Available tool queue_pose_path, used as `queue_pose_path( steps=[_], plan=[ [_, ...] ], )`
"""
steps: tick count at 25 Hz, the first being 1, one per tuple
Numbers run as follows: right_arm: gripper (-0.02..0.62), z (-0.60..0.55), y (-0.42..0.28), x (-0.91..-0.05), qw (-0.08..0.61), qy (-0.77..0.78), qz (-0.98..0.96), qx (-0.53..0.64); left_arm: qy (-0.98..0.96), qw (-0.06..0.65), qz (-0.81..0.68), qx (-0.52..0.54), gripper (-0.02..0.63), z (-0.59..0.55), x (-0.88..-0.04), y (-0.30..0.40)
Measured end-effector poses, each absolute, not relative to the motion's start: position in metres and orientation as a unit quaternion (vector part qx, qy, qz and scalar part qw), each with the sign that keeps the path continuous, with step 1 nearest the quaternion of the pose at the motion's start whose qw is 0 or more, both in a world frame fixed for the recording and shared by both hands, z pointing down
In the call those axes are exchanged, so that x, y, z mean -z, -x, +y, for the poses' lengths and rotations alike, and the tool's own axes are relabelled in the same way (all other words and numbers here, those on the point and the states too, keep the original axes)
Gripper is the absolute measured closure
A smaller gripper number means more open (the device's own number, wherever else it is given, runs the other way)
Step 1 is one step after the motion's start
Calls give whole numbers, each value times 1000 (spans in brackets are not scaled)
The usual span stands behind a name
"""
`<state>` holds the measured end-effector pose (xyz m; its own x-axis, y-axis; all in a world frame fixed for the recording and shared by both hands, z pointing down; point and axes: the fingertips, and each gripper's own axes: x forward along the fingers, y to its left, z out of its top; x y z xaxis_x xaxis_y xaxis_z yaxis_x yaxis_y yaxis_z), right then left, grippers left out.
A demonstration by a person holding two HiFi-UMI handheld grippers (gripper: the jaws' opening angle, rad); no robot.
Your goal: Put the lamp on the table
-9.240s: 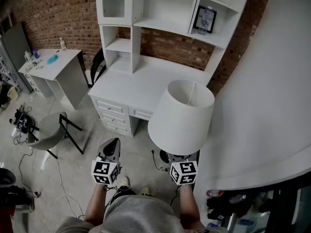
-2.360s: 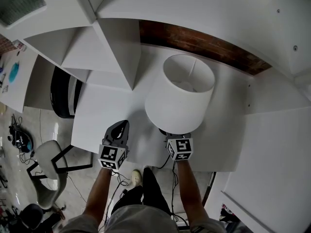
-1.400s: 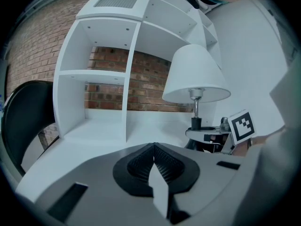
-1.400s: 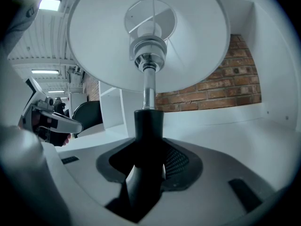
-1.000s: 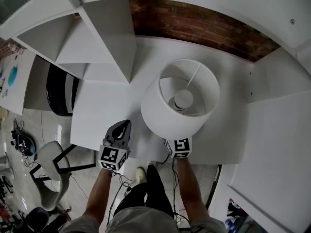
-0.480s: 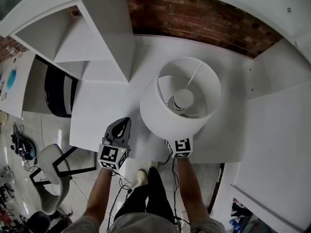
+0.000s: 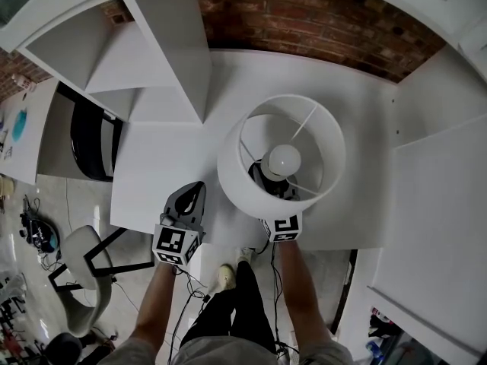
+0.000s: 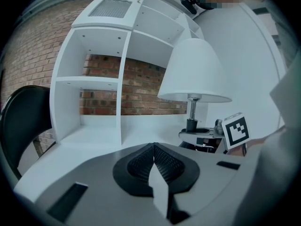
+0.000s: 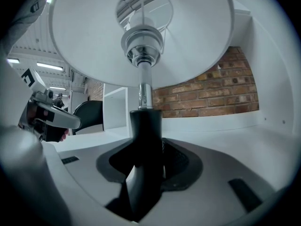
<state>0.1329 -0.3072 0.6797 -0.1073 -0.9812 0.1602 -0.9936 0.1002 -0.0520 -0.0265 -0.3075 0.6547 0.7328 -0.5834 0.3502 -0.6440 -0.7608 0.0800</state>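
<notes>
Fingers (image 9: 176, 160) of right gripper (image 9: 146, 171) on lamp (image 9: 145, 126) stem, lower stem hidden.

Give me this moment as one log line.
right gripper: shut on lamp | left gripper: shut, empty | lamp: upright over desk

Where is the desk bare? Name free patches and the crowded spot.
Bare desk behind the lamp up to the brick wall; more to its right, and left toward the shelf unit. Crowded at the front edge: left tongs, and right tongs gripping the lamp.
</notes>
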Motion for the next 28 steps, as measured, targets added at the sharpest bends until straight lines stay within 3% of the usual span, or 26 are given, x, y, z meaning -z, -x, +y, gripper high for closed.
queue_pose_path(
  steps=[13, 18, 28],
  plan=[
    [428, -301, -132, -678, 28, -668, -741, -65, -923, 102, -334, -161, 601, -290, -657, 37],
    [373, -292, -128, -684, 15, -658, -750, -66, -925, 94, -334, -154, 601, -289, -651, 37],
    [357, -267, -124, -680, 23, -654, -751, -86, -926, 98, -333, -149, 601, -276, -640, 43]
  ],
)
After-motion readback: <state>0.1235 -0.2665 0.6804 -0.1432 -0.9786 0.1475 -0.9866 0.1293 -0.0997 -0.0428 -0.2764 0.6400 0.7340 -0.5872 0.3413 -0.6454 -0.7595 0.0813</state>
